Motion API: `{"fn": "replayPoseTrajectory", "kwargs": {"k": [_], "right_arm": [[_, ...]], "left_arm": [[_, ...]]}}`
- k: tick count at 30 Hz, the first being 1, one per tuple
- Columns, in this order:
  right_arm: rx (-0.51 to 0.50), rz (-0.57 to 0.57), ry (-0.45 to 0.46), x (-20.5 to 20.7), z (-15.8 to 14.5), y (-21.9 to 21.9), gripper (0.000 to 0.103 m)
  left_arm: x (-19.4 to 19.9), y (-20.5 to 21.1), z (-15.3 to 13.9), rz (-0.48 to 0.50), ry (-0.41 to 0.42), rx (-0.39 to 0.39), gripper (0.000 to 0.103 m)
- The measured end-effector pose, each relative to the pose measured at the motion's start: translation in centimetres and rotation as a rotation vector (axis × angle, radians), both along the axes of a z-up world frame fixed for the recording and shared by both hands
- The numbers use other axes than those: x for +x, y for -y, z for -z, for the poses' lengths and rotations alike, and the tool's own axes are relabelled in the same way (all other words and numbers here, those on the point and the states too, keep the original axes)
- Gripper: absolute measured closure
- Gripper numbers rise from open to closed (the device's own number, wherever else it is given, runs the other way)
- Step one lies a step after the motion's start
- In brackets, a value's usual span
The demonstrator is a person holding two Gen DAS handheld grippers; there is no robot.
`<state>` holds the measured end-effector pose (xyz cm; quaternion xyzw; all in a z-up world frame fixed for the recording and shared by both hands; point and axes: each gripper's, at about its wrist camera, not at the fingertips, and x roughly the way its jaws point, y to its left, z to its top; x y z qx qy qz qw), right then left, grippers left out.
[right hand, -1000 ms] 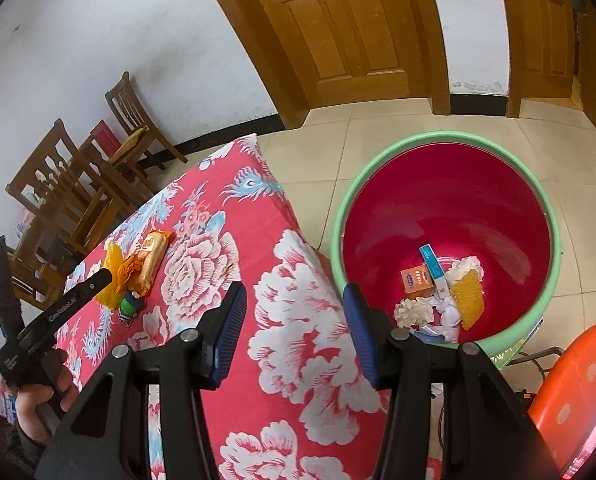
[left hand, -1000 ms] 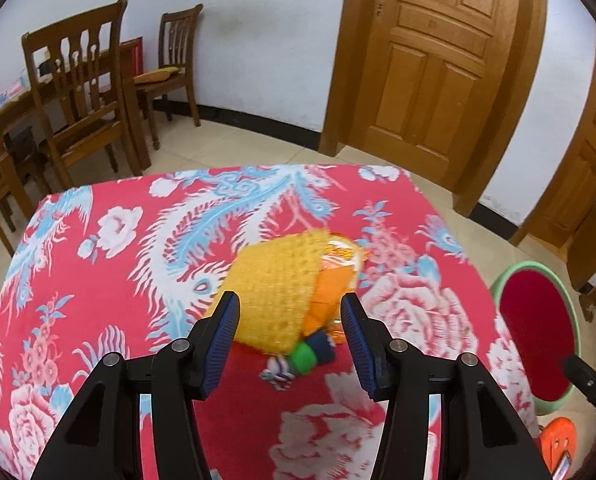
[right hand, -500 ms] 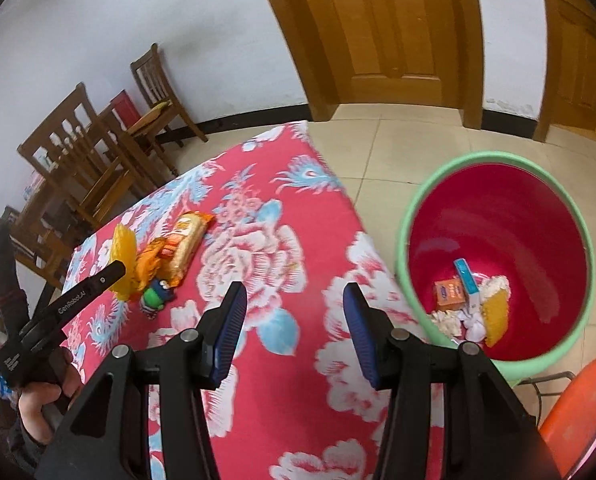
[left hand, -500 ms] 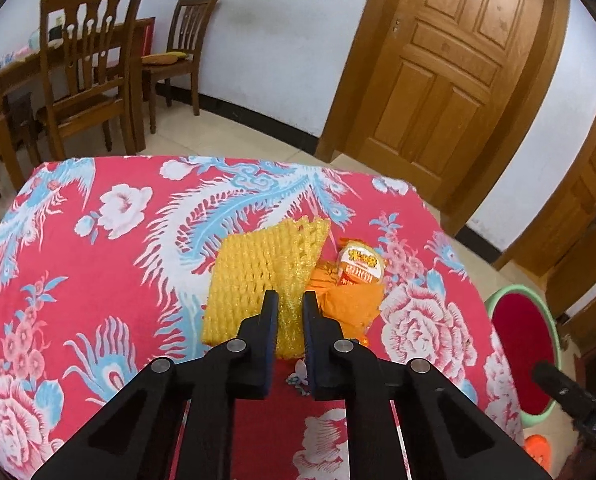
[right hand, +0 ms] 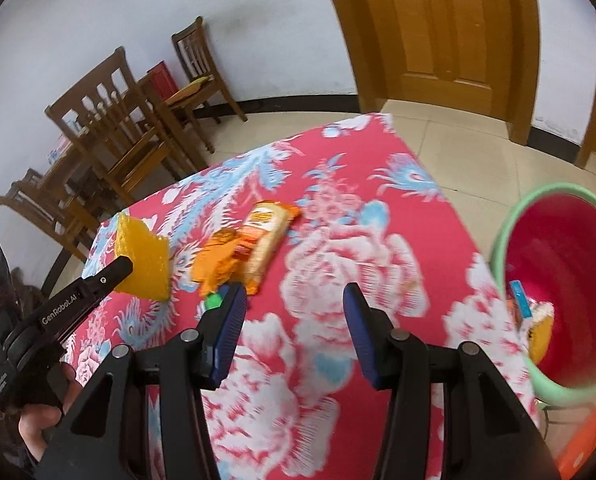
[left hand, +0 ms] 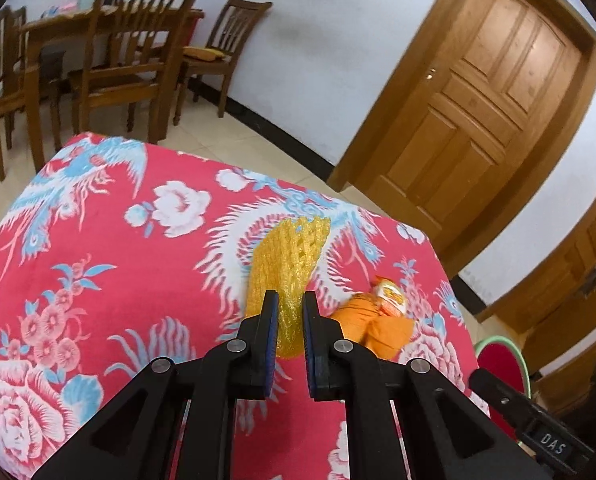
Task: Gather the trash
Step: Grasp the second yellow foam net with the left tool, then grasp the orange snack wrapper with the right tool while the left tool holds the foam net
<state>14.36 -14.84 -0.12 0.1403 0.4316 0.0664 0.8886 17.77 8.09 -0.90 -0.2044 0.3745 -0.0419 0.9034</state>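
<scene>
Foam netting (left hand: 288, 276), yellow and feather-light, is squashing softly between my left gripper (left hand: 286, 316) pads, pinched at its near edge above the floral tablecloth (left hand: 98, 272). My right gripper (right hand: 294, 312) is hovering spread near the orange snack wrapper (right hand: 264, 236), with the bin (right hand: 510, 224) beyond.

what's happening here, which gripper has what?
Trash pickup off a floral-cloth table. The left gripper is shut on the yellow foam net, lifted above the cloth. The right gripper is open and empty, above the table near the orange snack wrappers. The red bin already holds some trash.
</scene>
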Motion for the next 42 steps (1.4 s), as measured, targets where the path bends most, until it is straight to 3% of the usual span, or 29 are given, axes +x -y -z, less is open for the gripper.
{"fn": "replayPoseTrajectory", "kwargs": {"k": [14, 17, 24, 27, 42], "right_arm": [[-0.022, -0.114, -0.028, 4.3, 2.1, -6.3, 0.053], [-0.040, -0.134, -0.031, 4.9, 2.5, -7.1, 0.058], [-0.055, -0.155, -0.040, 5.1, 3.2, -7.9, 0.089], [-0.048, -0.156, -0.031, 4.8, 3.0, -7.7, 0.094], [-0.008, -0.106, 0.062, 0.9, -0.6, -3.9, 0.096]], "left_arm": [[-0.2, -1.4, 0.5, -0.030, -0.001, -0.025, 0.092], [-0.3, -1.4, 0.4, -0.030, -0.001, -0.027, 0.092], [-0.3, -1.5, 0.6, -0.031, -0.002, -0.032, 0.092], [-0.4, -1.5, 0.6, -0.030, -0.002, -0.033, 0.092], [-1.0, -0.2, -0.9, 0.014, 0.035, -0.043, 0.092]]}}
